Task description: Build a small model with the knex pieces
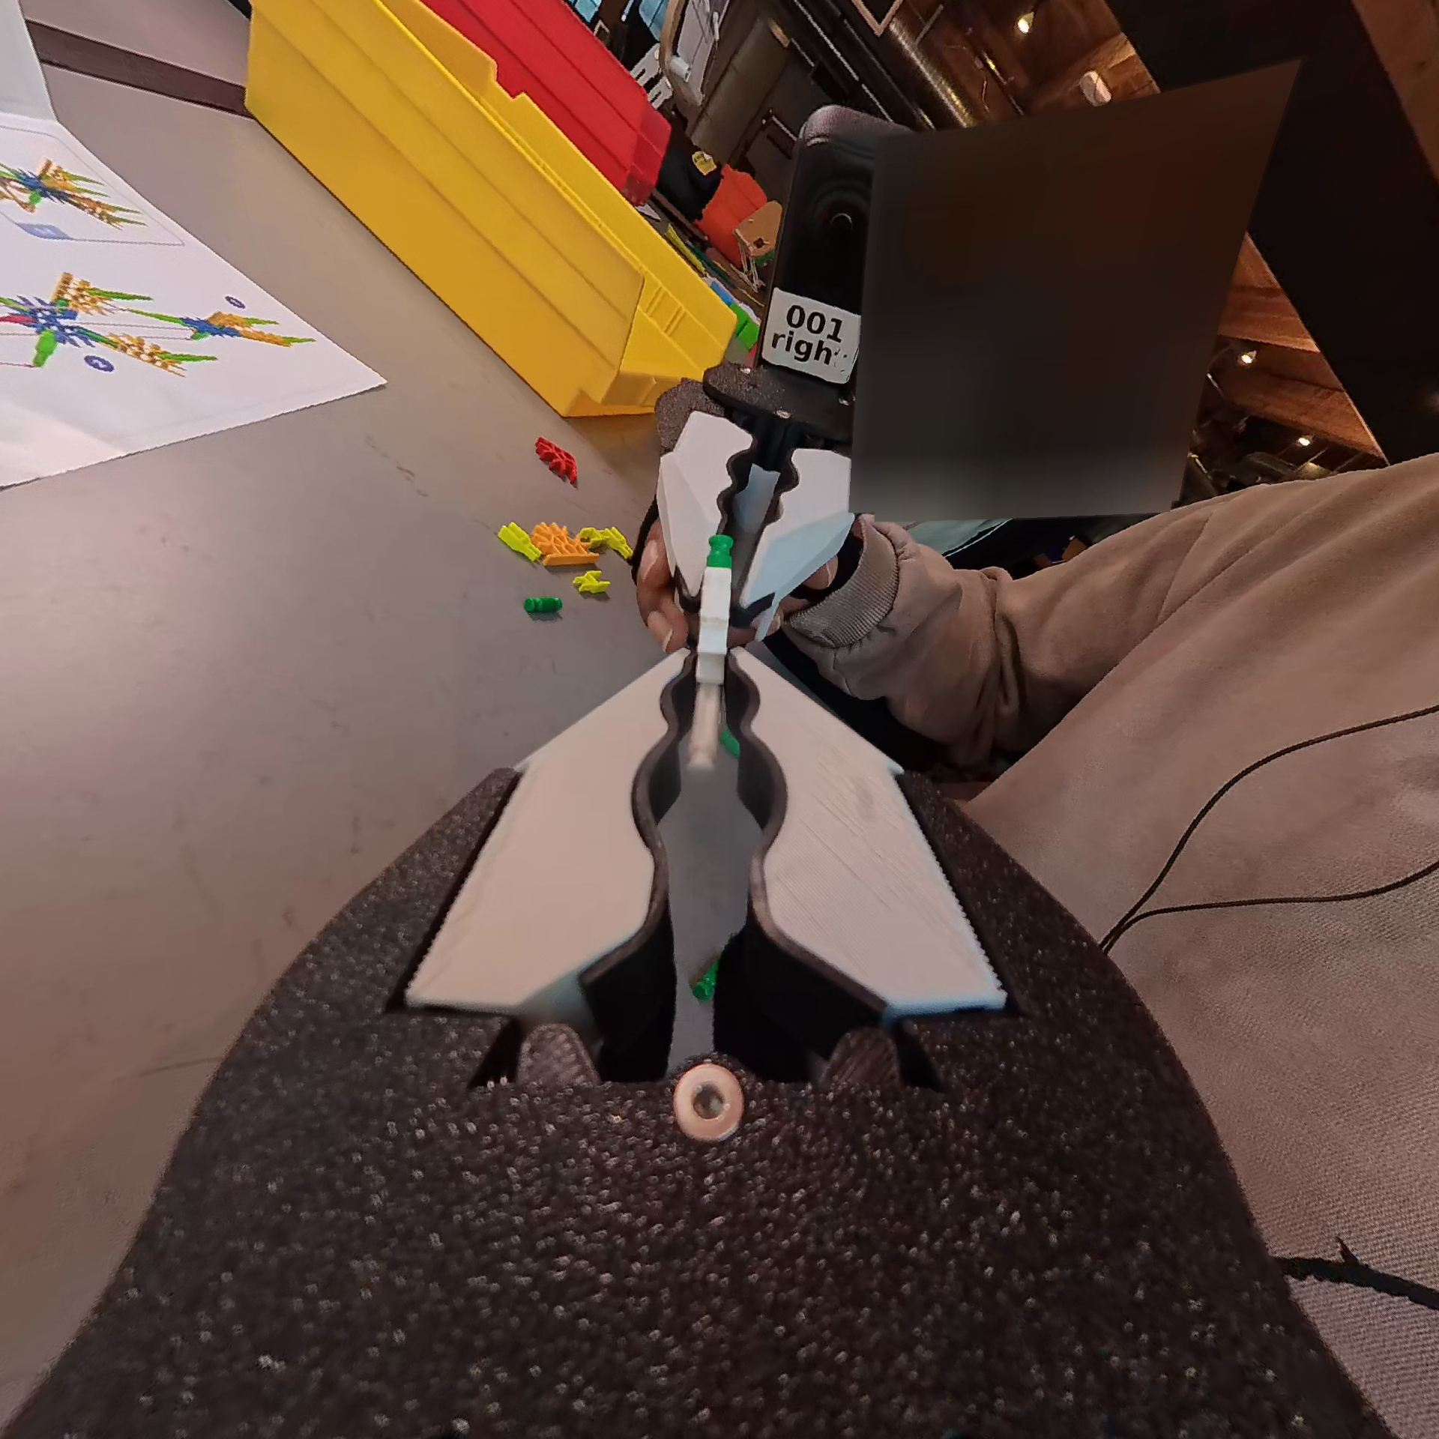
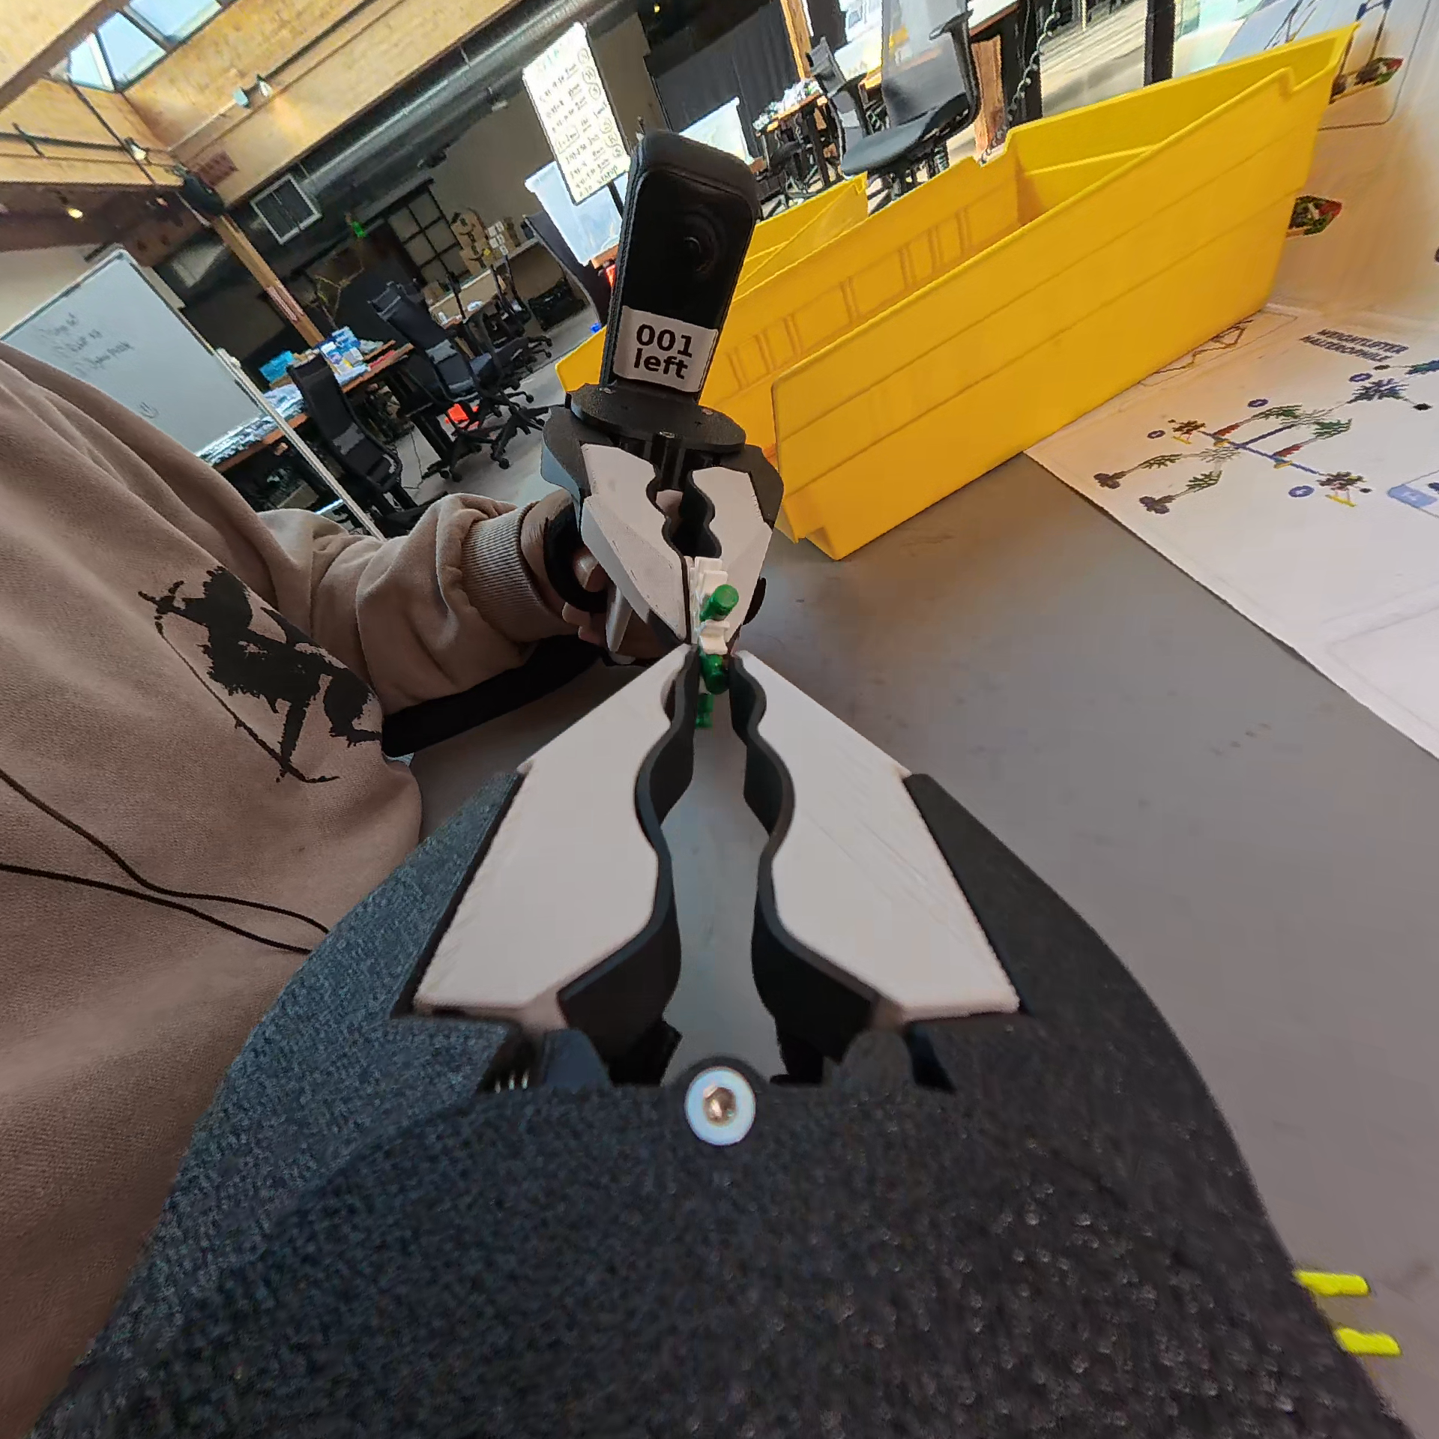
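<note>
**A:** While both pairs of tongs meet tip to tip above the worktop (image 1: 233, 701), start wide for me. What's the biggest thing out there?

**B:** Yellow bins (image 1: 483, 210), stacked along the far edge, with a red bin (image 1: 576, 86) behind them. Just beside them lies a printed sheet (image 1: 117, 327) of coloured build diagrams, flat and facing the person, handy to glance at, I'd judge.

**A:** And the tongs themselves?

**B:** Left tongs (image 1: 707, 662) are pressed together at the tips, pinching a white rod (image 1: 712, 623). The grip sits low on the rod, so most of it sticks out forward.

**A:** Right side?

**B:** Right tongs (image 2: 710, 662) are closed in too, pinching a green rod (image 2: 712, 670). In the left wrist view they come in from the opposite side, nose to nose with the left pair.

**A:** So where do the pieces sit?

**B:** Up in the air between the two tips, well clear of the worktop. White and green are touching, lined up end to end; whether they've clicked together I cannot tell. Holding each from its own end keeps the joint in the open, by my reading.

**A:** Anything smaller?

**B:** A loose heap (image 1: 564, 545) of orange and yellow-green pieces on the worktop, a red connector (image 1: 557, 458) nearer the bins, and one green piece (image 1: 543, 604) lying on its own.
</note>
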A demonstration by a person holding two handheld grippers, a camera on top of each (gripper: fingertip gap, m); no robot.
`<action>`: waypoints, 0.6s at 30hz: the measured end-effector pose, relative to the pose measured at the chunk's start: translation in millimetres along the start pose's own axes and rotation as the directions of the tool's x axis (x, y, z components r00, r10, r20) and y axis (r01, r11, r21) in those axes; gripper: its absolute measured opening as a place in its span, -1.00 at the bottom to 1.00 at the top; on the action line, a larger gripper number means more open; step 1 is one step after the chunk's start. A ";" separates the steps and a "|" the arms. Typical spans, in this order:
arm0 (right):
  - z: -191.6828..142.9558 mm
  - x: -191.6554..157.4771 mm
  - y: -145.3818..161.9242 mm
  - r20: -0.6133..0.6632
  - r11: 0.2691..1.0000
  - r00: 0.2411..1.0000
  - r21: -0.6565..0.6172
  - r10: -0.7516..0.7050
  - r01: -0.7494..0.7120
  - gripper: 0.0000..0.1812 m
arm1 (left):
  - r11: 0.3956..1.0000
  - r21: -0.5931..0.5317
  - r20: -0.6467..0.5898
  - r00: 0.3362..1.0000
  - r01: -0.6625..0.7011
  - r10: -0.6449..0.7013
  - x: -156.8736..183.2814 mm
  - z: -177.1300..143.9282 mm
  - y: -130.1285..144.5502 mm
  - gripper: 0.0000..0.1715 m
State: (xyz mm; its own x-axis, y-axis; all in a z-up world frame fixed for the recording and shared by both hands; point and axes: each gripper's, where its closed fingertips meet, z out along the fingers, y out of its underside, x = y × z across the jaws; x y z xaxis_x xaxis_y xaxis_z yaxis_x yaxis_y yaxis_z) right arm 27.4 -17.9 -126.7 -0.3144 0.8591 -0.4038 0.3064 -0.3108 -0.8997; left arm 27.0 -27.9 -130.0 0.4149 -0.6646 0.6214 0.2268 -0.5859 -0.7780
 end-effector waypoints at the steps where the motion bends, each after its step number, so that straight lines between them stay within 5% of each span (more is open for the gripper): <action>1: -0.3 -0.6 -0.2 0.004 1.000 1.000 0.001 -0.002 0.002 -0.94 | 1.000 0.002 -0.004 1.000 0.003 -0.003 0.6 0.1 -0.1 -0.93; 18: -1.2 -0.6 -2.7 0.031 0.998 0.998 0.029 0.047 -0.048 -0.95 | 0.998 0.035 -0.036 0.998 0.059 -0.057 1.8 -1.5 -3.6 -0.93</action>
State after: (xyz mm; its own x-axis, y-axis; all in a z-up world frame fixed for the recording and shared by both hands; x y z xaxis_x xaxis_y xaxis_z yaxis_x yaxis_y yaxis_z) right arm 27.8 -17.1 -123.8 -0.3276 0.8304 -0.4507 0.2949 -0.3633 -0.8838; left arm 25.6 -27.6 -126.0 0.3691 -0.6462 0.6680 0.2811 -0.6075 -0.7430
